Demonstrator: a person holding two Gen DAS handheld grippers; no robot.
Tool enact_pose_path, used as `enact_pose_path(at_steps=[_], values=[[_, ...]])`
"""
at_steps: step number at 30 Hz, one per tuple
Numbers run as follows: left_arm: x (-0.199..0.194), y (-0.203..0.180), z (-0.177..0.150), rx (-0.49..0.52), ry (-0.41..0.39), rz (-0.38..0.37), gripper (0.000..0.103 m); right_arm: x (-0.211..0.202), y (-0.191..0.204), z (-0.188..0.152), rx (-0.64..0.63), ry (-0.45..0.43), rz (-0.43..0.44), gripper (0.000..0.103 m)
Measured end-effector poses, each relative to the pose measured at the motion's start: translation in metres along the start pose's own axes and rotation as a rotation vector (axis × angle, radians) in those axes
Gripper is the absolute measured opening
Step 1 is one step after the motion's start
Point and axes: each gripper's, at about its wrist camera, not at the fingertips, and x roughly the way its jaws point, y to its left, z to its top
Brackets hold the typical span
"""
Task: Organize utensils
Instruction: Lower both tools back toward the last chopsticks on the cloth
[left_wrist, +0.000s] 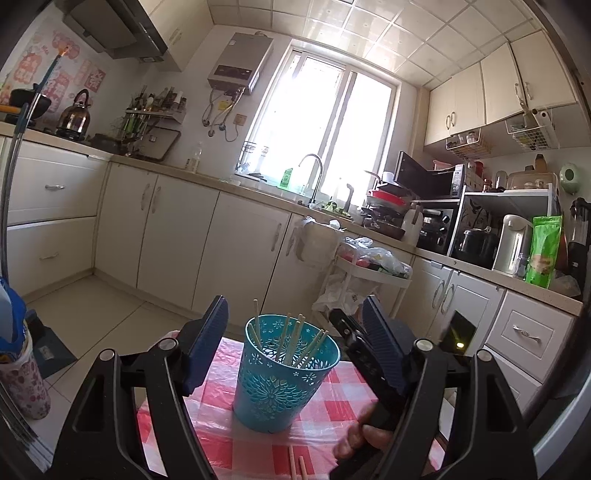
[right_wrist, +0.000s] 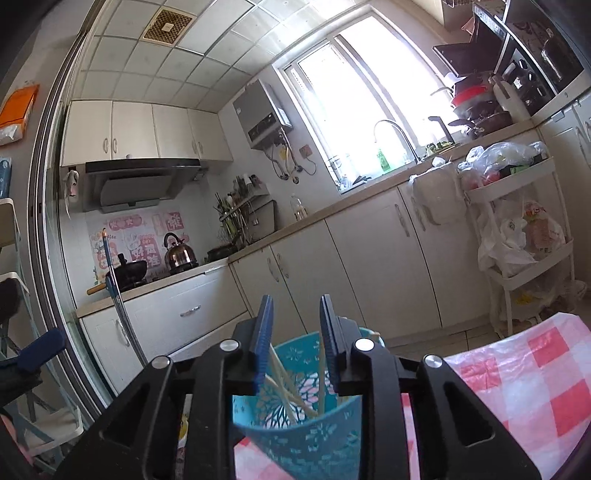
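Observation:
A teal perforated utensil cup (left_wrist: 284, 376) stands upright on the pink-and-white checked tablecloth (left_wrist: 340, 417), holding several pale chopsticks (left_wrist: 291, 341). Two more chopsticks (left_wrist: 297, 465) lie on the cloth in front of the cup. My left gripper (left_wrist: 295, 314) is open, its blue pads either side of the cup and behind it. My right gripper (right_wrist: 296, 321) hovers just above the cup (right_wrist: 310, 435), its jaws apart with nothing between them; chopsticks (right_wrist: 284, 380) stand in the cup below. The right gripper also shows in the left wrist view (left_wrist: 354, 339) at the cup's right.
A white rolling cart (right_wrist: 517, 229) with plastic bags stands by the counter. White cabinets (left_wrist: 177, 229) run along the walls. A flowered bin (left_wrist: 22, 380) and a mop handle (left_wrist: 14, 155) are at the left. The table's far edge (left_wrist: 229, 339) is just behind the cup.

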Motion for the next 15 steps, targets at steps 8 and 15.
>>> enact_pose_path(at_steps=[8, 15], values=[[0.019, 0.021, -0.031, 0.046, 0.209, 0.079, 0.075, -0.066, 0.009, -0.05, -0.051, 0.482, -0.208, 0.051], [0.058, 0.037, -0.091, 0.073, 0.509, 0.106, 0.075, -0.058, 0.02, -0.109, -0.141, 0.729, -0.239, 0.032]])
